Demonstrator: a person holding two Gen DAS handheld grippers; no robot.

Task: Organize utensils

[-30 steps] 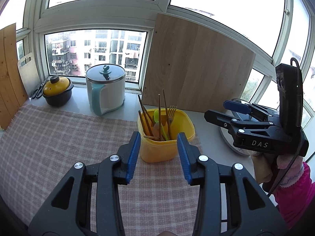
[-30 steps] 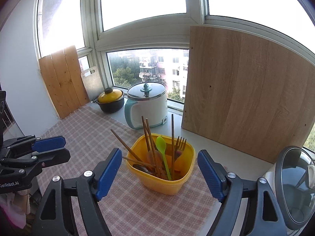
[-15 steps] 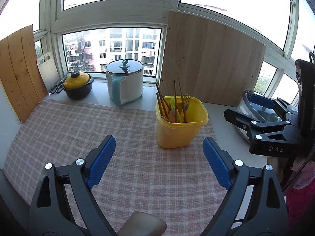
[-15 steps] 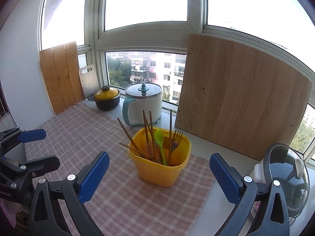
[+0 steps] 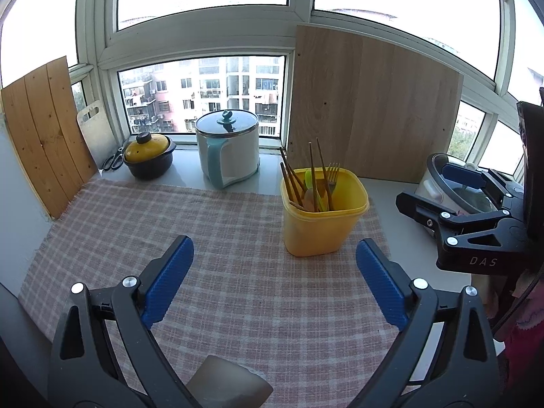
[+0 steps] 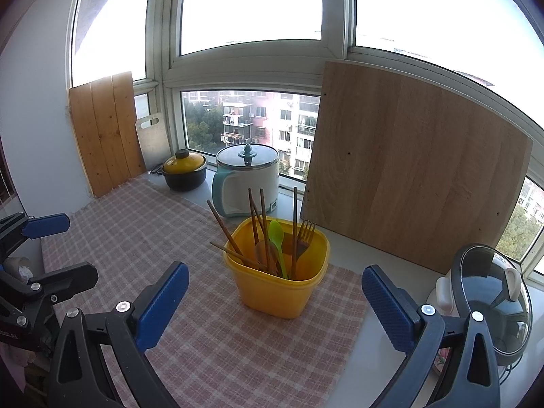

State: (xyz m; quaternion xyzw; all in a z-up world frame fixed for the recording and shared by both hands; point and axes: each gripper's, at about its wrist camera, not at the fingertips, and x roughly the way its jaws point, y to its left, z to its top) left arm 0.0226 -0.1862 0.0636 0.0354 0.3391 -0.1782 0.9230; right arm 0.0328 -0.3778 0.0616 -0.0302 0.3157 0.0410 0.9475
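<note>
A yellow plastic container (image 5: 323,224) (image 6: 282,289) stands on the checked cloth (image 5: 204,231). Wooden chopsticks (image 6: 253,214), a green spoon (image 6: 276,234) and a fork (image 6: 306,231) stick up out of it. My left gripper (image 5: 273,248) hovers over the cloth in front of the container, a little to its left. Its jaws are opening and nothing is between them. My right gripper (image 6: 273,272) faces the container from the near side, open wide and empty. Each gripper also shows at the edge of the other's view: right gripper (image 5: 431,188), left gripper (image 6: 64,248).
Behind the cloth stand a white and teal pot (image 5: 231,149), a black pot with a yellow lid (image 5: 149,156) and scissors (image 5: 114,161). A large wooden board (image 5: 370,108) leans on the window, planks (image 5: 44,129) on the left. A glass-lidded cooker (image 6: 493,299) sits right.
Both grippers have drawn back from the yellow container, which now looks smaller and farther off. Both pairs of jaws have spread much wider, the left most of all.
</note>
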